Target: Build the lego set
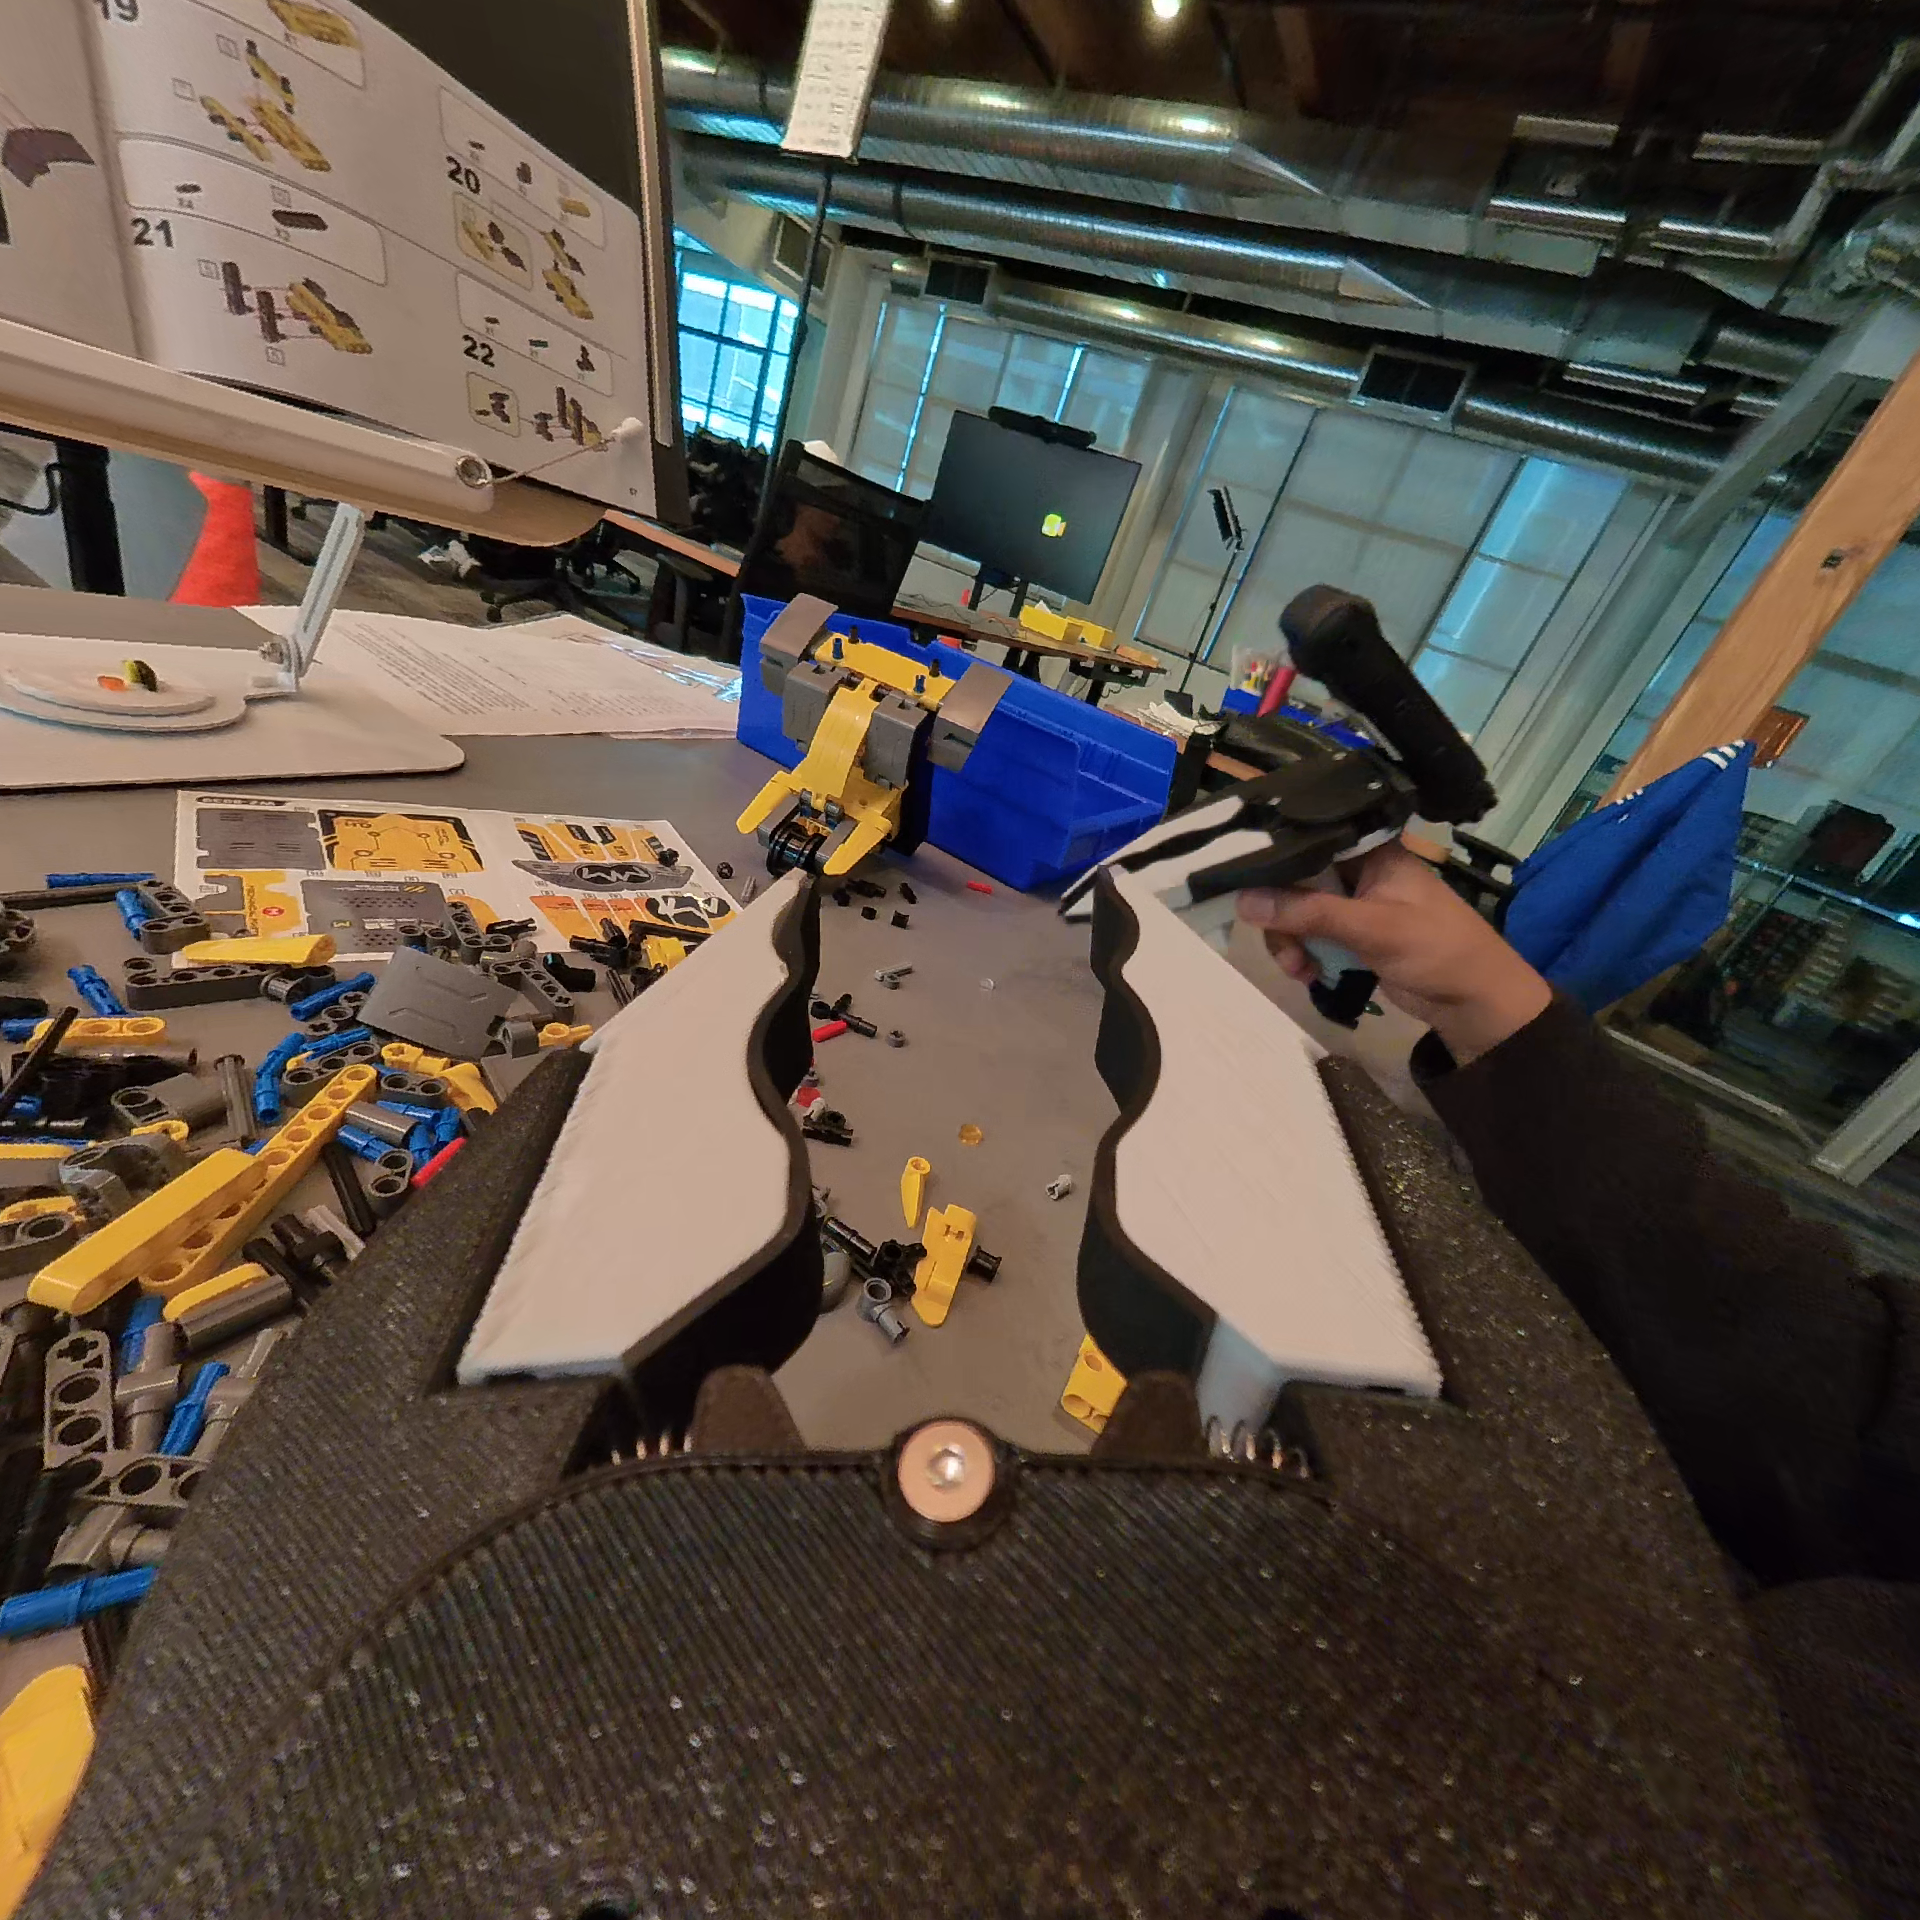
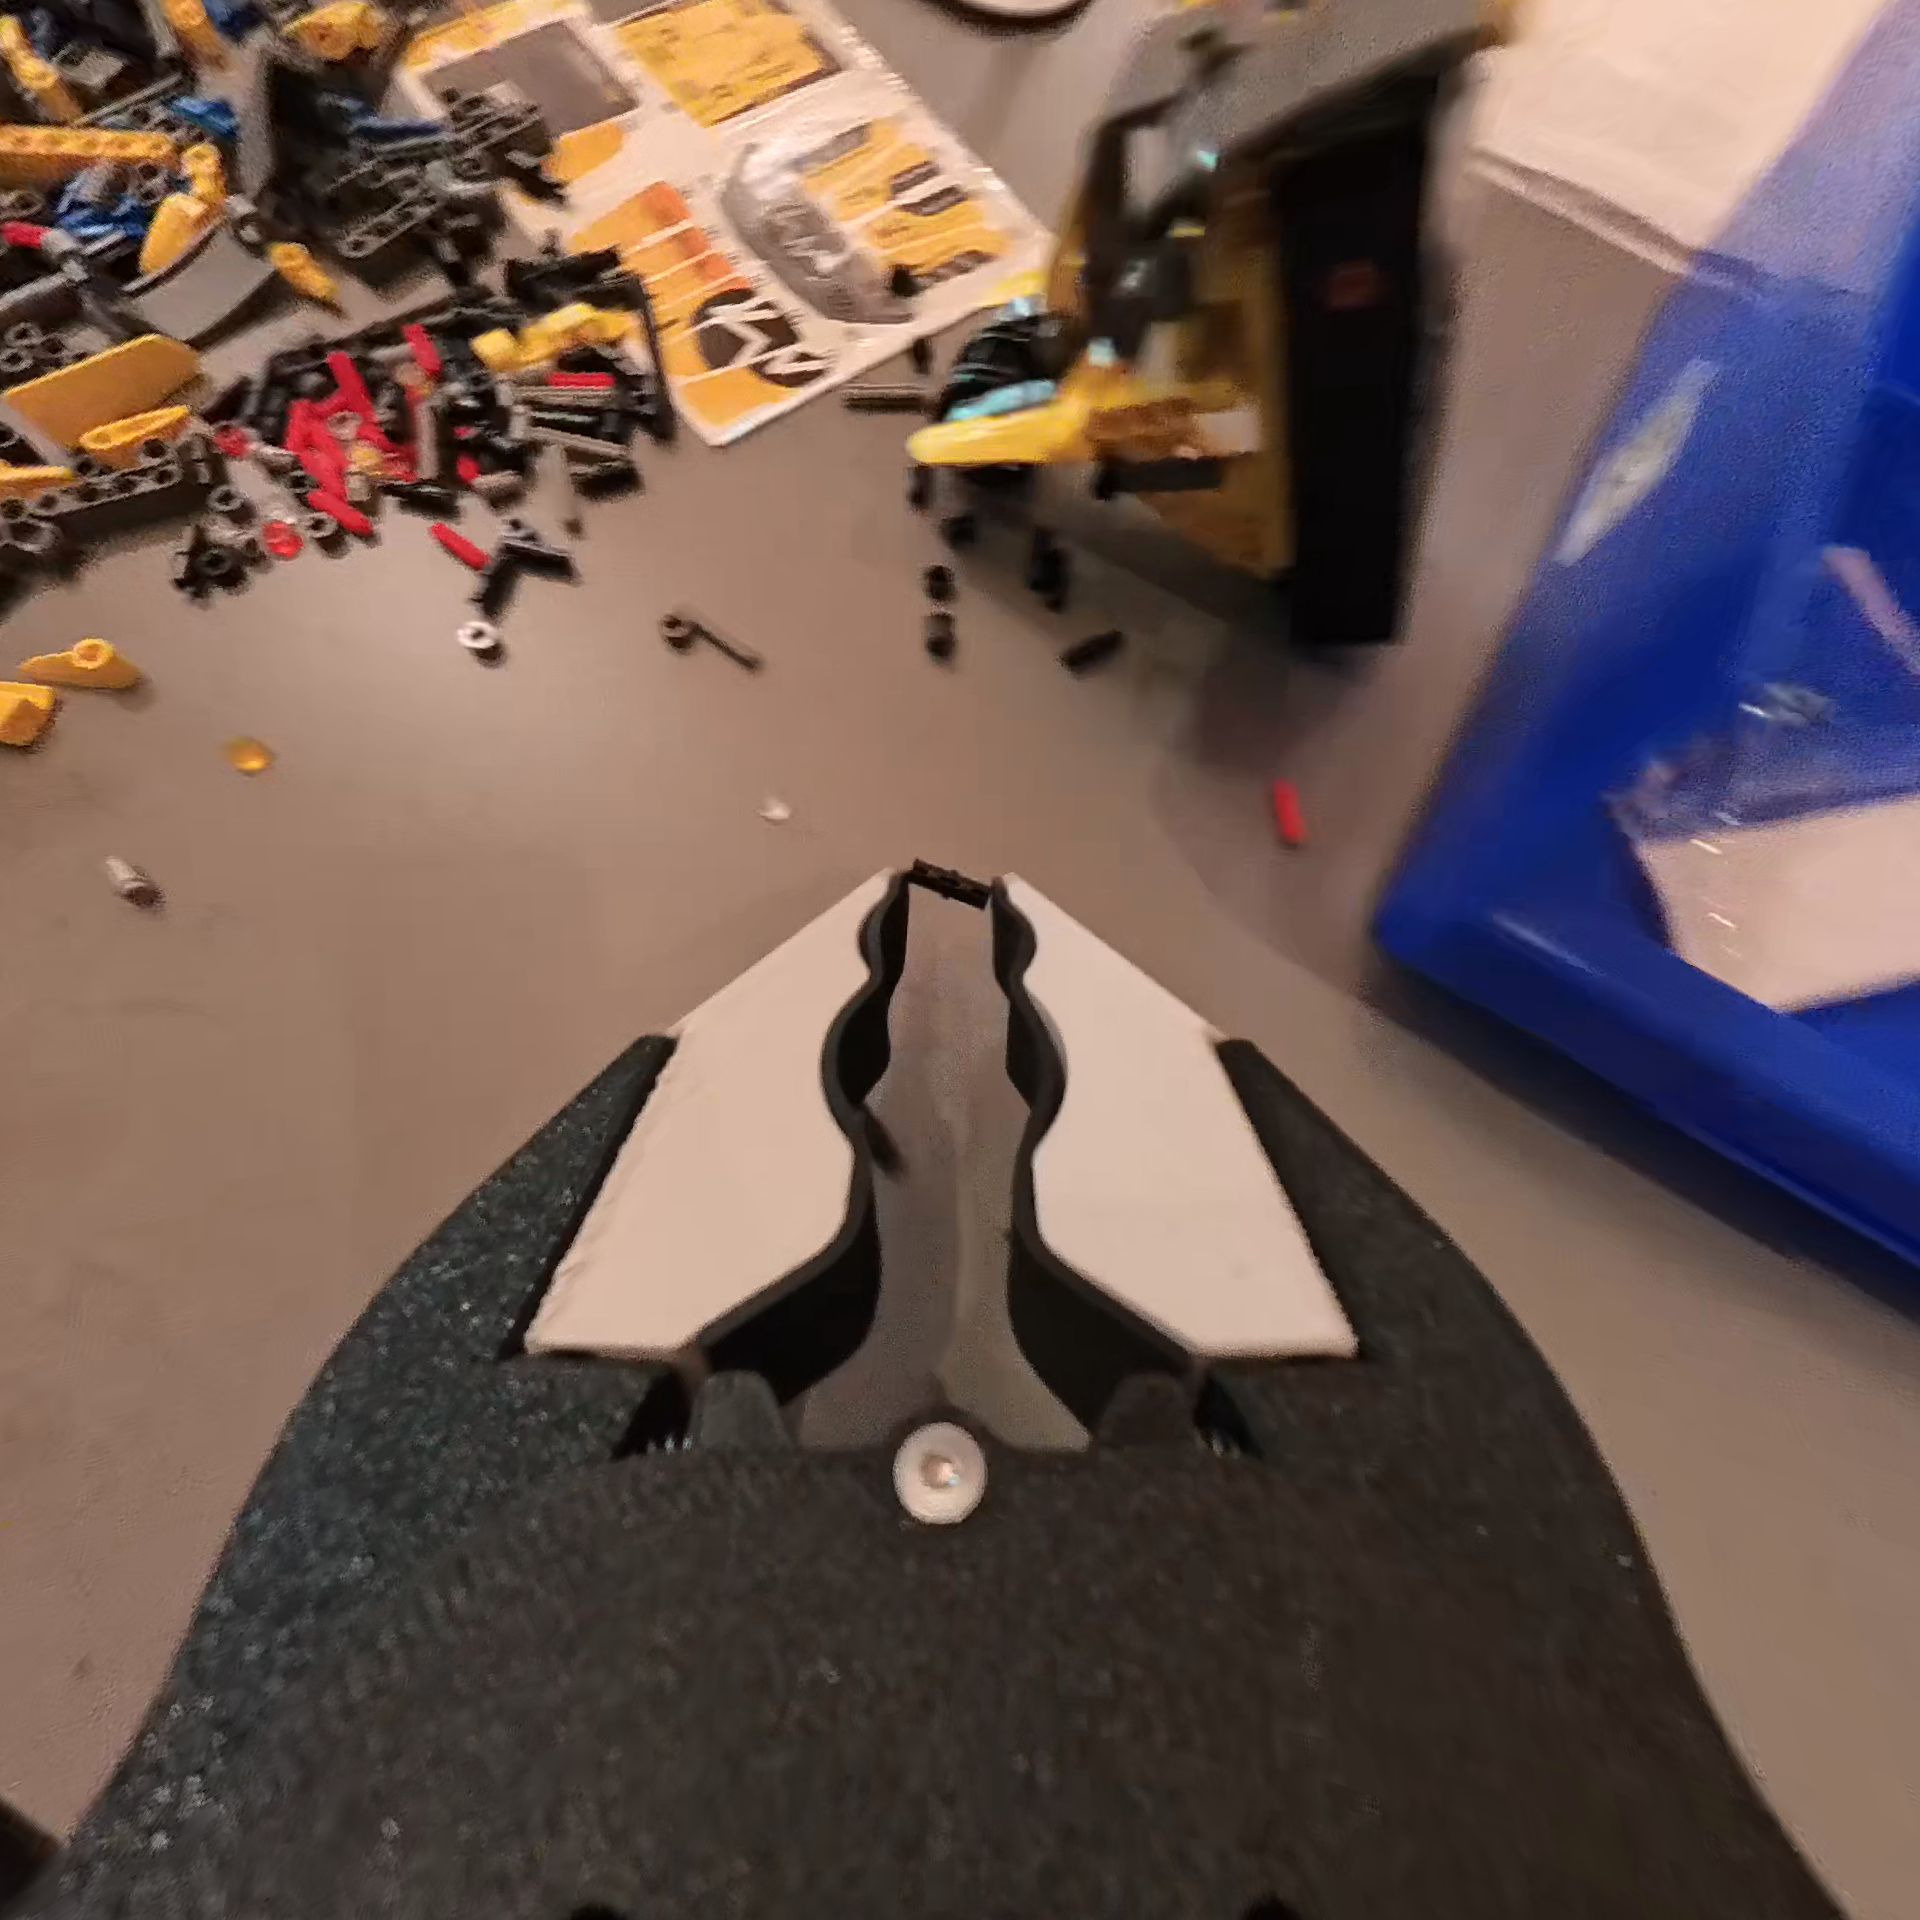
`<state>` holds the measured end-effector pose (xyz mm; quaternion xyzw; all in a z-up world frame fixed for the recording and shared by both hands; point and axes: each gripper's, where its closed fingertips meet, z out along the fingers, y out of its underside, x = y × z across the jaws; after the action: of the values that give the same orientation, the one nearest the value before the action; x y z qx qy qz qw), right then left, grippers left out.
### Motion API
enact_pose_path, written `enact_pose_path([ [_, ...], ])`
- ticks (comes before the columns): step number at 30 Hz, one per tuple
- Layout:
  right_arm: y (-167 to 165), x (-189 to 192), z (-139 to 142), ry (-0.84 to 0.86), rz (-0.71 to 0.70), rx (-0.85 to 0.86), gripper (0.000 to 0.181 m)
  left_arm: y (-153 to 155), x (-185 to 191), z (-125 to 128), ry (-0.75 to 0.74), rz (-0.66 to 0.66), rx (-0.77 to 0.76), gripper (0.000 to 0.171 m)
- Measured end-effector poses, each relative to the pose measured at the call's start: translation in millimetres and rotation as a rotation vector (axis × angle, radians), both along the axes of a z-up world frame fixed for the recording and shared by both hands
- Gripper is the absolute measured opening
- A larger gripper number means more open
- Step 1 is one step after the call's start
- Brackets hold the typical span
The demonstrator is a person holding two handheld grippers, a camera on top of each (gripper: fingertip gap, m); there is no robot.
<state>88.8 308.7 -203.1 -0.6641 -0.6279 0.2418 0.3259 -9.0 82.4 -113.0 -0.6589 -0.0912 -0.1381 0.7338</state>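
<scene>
A half-built yellow and grey lego model [image 1: 857, 743] leans against a blue bin [image 1: 1023, 764] at the back of the grey table; it also shows blurred in the right wrist view [image 2: 1195, 343]. My left gripper [image 1: 951, 894] is open and empty, held above loose small parts. My right gripper [image 2: 948, 885] is shut on a small black pin [image 2: 948, 885] at its fingertips, above bare table. In the left wrist view the right gripper [image 1: 1101, 883] shows at the right, held by a hand [image 1: 1392, 951].
A pile of loose yellow, blue, grey and black parts [image 1: 187, 1143] lies at the left. A sticker sheet [image 1: 436, 873] lies behind it. An instruction booklet [image 1: 343, 229] stands on a white holder [image 1: 208, 416]. The blue bin [image 2: 1704, 831] stands at the right. The left gripper's tips are roughly 25 centimeters from the right gripper's.
</scene>
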Motion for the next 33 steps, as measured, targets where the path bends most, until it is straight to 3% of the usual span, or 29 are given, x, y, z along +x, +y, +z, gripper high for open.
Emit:
enact_pose_path([
  [4, 34, 43, 13, 0.008, -0.017, -0.006, 0.015, 0, 0, 0, 0.001, -0.002, -0.002, 0.049],
  [9, 42, 75, -7, -0.050, 0.083, -0.001, 0.015, 0, 0, 0, -0.002, -0.002, -0.002, 0.049],
  [13, 25, 81, -20, -0.087, 0.170, -0.114, 0.015, 0, -1, 0, -0.008, 0.000, 0.000, 0.049],
  [20, 29, 84, -31, -0.131, 0.164, -0.099, 0.016, 0, 0, 0, -0.005, -0.001, 0.001, 0.049],
  [23, 28, 84, -31, -0.132, 0.167, -0.096, 0.028, 0, 0, 0, -0.007, -0.002, 0.000, 0.049],
  [29, 34, 86, -21, -0.066, 0.139, -0.149, 0.027, 0, 0, 0, -0.017, -0.010, 0.001, 0.050],
  [33, 57, 78, 2, 0.101, 0.039, -0.173, 0.026, 0, 0, 0, -0.016, -0.010, -0.001, 0.050],
])
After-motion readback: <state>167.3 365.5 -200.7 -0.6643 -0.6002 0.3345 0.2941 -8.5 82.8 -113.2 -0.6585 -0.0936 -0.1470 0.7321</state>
